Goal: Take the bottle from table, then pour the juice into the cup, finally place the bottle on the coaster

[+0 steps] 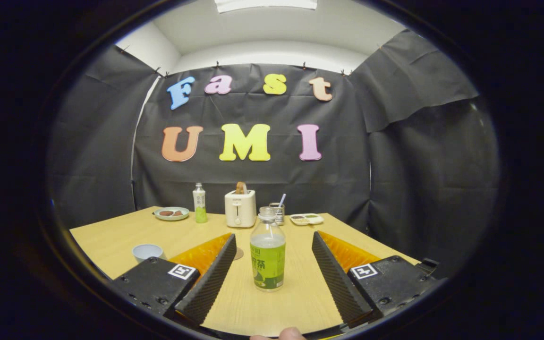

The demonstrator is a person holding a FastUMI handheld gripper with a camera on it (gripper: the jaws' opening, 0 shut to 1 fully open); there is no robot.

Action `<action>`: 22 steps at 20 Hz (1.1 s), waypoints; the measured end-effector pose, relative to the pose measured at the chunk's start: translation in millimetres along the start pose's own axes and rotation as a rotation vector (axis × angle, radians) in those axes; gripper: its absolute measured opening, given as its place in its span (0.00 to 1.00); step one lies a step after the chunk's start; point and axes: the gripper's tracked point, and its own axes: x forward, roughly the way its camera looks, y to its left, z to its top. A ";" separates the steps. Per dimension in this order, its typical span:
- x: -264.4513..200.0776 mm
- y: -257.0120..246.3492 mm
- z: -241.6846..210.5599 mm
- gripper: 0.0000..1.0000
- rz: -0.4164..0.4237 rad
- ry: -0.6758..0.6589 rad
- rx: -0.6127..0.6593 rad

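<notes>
A clear bottle [267,250] with green juice and a green label stands upright on the wooden table [111,236], uncapped. It sits between my two fingers, and neither touches it. My gripper [273,238] is open wide, with ribbed black pads [215,278] on either side. A pale cup [147,251] stands to the left, beyond the left finger. A small round coaster [238,254] peeks out just behind the left fingertip.
At the table's far side stand a second green bottle [199,203], a white toaster [240,208], a plate with food [171,213], a mesh holder with a straw [279,211] and a small divided dish [306,218]. A fingertip [287,334] shows at the near edge.
</notes>
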 end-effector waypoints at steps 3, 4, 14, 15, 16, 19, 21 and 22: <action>5.9 1.0 -6.1 1.00 0.000 0.014 0.001; 9.2 1.0 -7.8 1.00 0.002 0.021 -0.001; 35.7 4.4 -24.2 1.00 0.006 0.033 -0.062; 38.2 5.7 -23.2 1.00 0.006 0.023 -0.070; 41.5 8.6 -24.8 1.00 0.011 0.019 -0.071; 52.8 11.4 -29.6 1.00 0.022 0.029 -0.055; 60.3 10.5 -32.7 1.00 0.026 0.037 -0.050; 65.8 8.6 -36.8 1.00 0.026 0.049 -0.043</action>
